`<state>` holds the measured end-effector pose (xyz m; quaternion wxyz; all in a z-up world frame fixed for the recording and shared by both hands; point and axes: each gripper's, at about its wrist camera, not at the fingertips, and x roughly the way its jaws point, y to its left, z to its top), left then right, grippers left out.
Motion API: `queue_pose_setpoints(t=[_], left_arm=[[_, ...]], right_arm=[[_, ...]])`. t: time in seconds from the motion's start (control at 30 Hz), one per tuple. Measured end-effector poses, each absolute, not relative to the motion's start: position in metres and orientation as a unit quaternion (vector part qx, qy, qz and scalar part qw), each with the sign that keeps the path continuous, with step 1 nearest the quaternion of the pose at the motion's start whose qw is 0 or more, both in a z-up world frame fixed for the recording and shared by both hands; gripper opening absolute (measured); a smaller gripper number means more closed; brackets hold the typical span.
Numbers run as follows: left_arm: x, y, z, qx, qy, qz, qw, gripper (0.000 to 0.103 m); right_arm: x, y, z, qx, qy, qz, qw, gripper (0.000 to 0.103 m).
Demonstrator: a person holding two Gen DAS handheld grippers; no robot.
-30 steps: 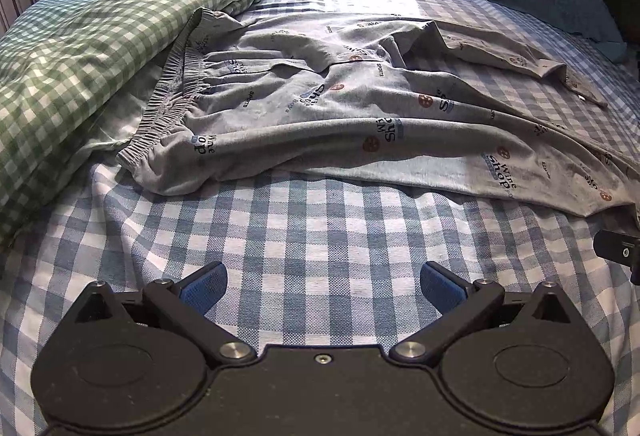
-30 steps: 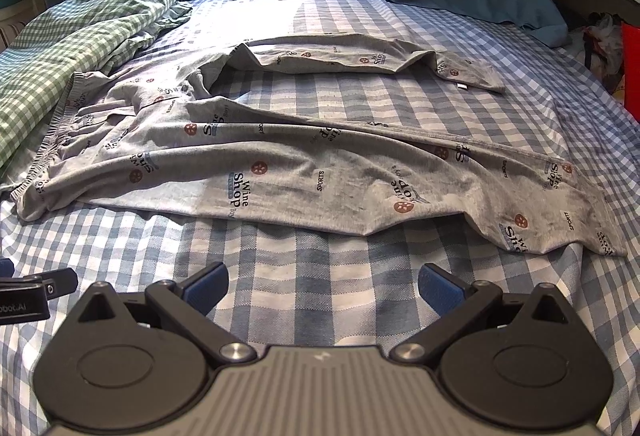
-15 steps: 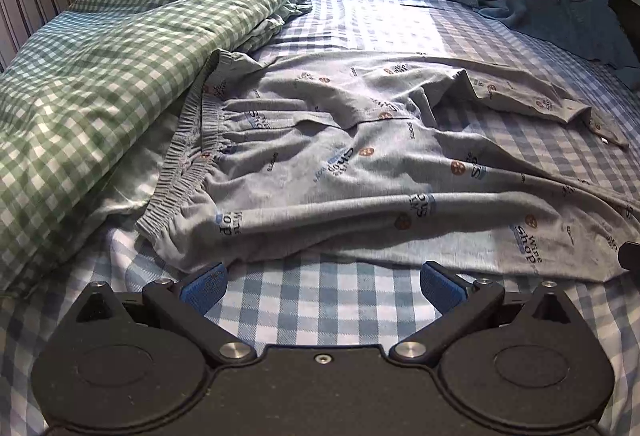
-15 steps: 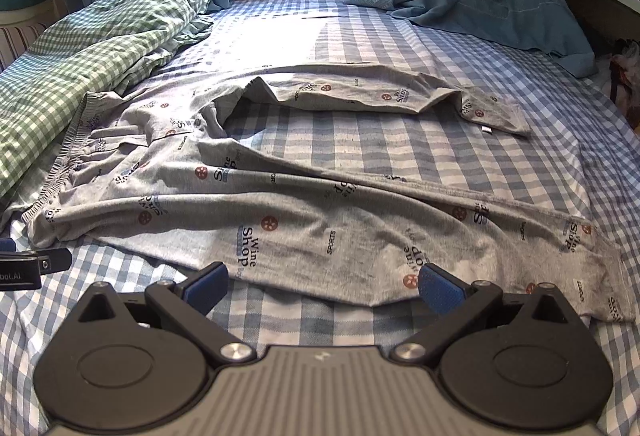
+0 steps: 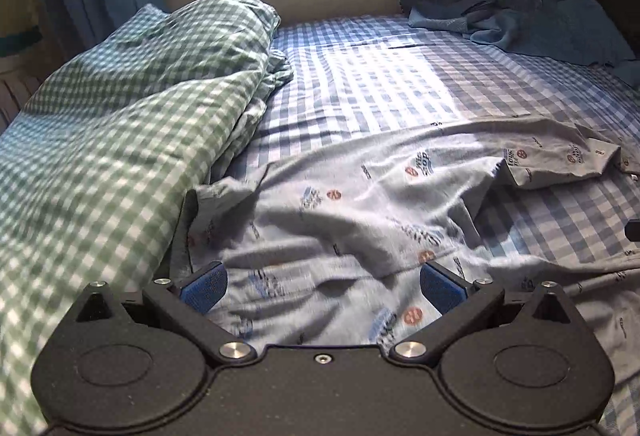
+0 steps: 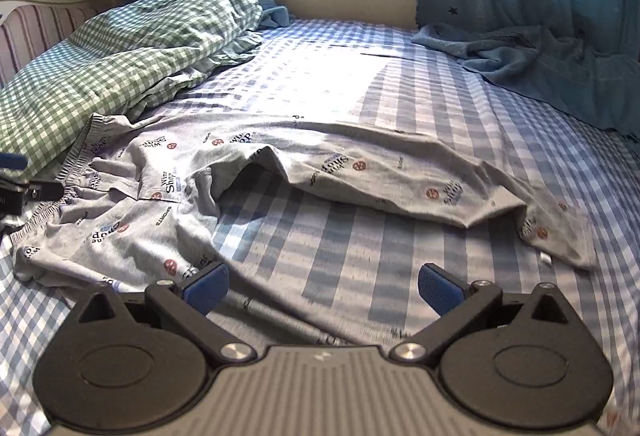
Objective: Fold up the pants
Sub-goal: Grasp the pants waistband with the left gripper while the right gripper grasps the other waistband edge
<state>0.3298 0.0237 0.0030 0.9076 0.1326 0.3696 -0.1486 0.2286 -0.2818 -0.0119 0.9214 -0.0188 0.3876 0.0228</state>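
Two grippers hover wide open and empty over the grey pants [image 6: 248,196] lying lengthwise across the bed [image 6: 400,248], the left gripper [image 5: 320,288] nearer the waistband [image 6: 76,172], the right gripper [image 6: 322,288] above the near leg.

Landmark: grey pants [image 6: 248,180]. Bare checked sheet [image 6: 360,236] between legs, passable. Open sheet beyond pants toward window. Green checked duvet [image 6: 120,68] heaped against waistband side, blocks. Blue cloth [image 6: 540,60] bunched far right.
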Motion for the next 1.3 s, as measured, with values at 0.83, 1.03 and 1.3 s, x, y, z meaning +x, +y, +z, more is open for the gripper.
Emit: queue_pose_setpoints(t=[0.83,1.03,1.3], left_arm=[[0.549,-0.026,-0.068,0.367,0.447,-0.216,0.787,0.076],[0.557,-0.014,-0.071,0.363,0.488,-0.199,0.769,0.049],[0.570,-0.002,-0.075,0.371,0.532,-0.141,0.748,0.002]], right_arm=[[0.507,-0.348,-0.066,-0.078,0.446,0.152,0.878,0.089],[0.520,-0.355,-0.072,-0.072,0.464,0.165,0.868,0.074],[0.524,-0.352,-0.077,-0.079,0.496,0.171,0.847,0.025]])
